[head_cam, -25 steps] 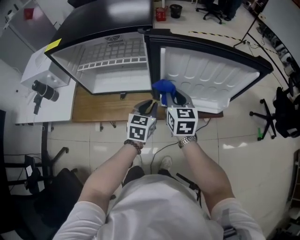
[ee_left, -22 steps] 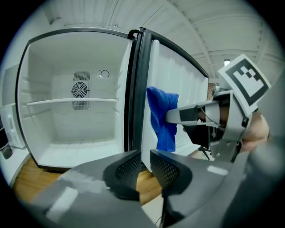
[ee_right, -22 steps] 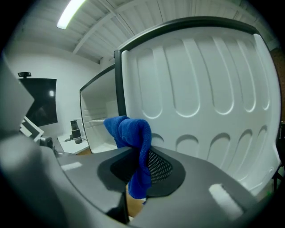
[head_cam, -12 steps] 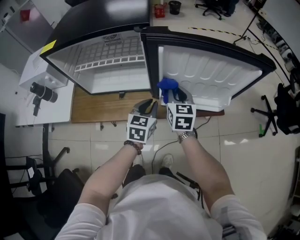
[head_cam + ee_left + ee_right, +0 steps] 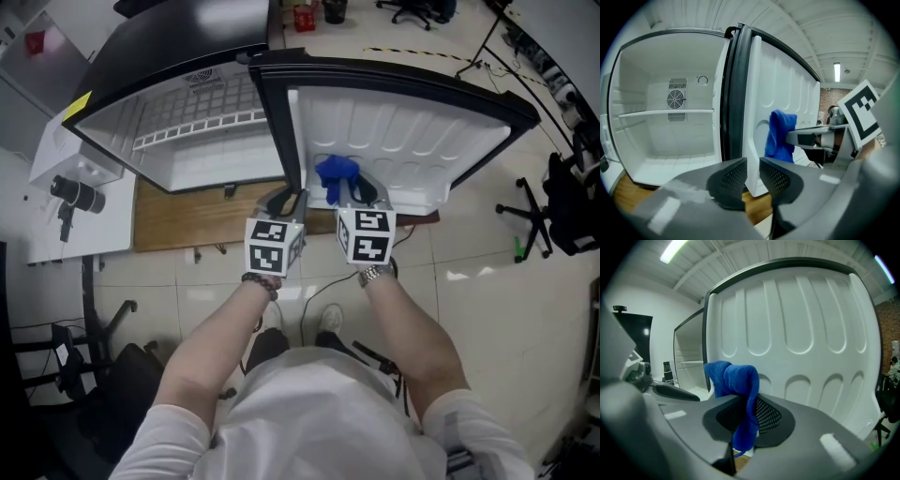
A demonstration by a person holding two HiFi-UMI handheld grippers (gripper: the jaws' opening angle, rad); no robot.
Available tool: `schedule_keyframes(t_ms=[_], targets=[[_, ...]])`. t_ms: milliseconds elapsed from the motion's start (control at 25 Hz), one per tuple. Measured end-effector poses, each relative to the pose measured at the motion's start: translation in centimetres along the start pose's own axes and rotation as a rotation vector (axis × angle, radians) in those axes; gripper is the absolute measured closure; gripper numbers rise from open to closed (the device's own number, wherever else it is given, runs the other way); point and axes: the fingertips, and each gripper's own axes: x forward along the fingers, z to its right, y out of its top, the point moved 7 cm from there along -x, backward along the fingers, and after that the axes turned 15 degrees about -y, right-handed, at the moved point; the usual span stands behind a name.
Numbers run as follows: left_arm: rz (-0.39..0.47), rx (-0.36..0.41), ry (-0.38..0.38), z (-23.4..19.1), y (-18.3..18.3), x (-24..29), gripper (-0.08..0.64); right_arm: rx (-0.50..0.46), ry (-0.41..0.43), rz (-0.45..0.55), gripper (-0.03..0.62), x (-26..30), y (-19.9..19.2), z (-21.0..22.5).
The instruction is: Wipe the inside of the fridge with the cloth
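The small fridge (image 5: 216, 159) stands open, its white door (image 5: 403, 131) swung out to the right. A blue cloth (image 5: 336, 175) hangs bunched from my right gripper (image 5: 349, 192), which is shut on it just in front of the door's ribbed inner liner (image 5: 797, 333). In the right gripper view the cloth (image 5: 736, 380) drapes over the jaws. My left gripper (image 5: 286, 199) sits by the door's hinge-side lower edge. Its jaws have just been opening and stand a narrow gap apart (image 5: 752, 171) with nothing between the pads. The cloth (image 5: 780, 136) shows to its right.
The fridge rests on a wooden platform (image 5: 187, 220) and holds a white wire shelf (image 5: 197, 127). A white cabinet with a black device (image 5: 75, 195) is at the left. A black stand (image 5: 562, 206) is on the tiled floor at the right.
Both grippers have moved forward towards the open door. The cloth is now closer to the door's liner. The left jaws stand a little wider apart.
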Motion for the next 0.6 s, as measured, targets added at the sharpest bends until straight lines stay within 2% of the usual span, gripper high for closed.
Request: schedule_keyframes(t_ms=[600], targets=[[0.007,-0.016,0.022,0.6,0.7,1.5,0.466,0.011,-0.165,-0.010,0.540,-1.7,-0.9,10.4]])
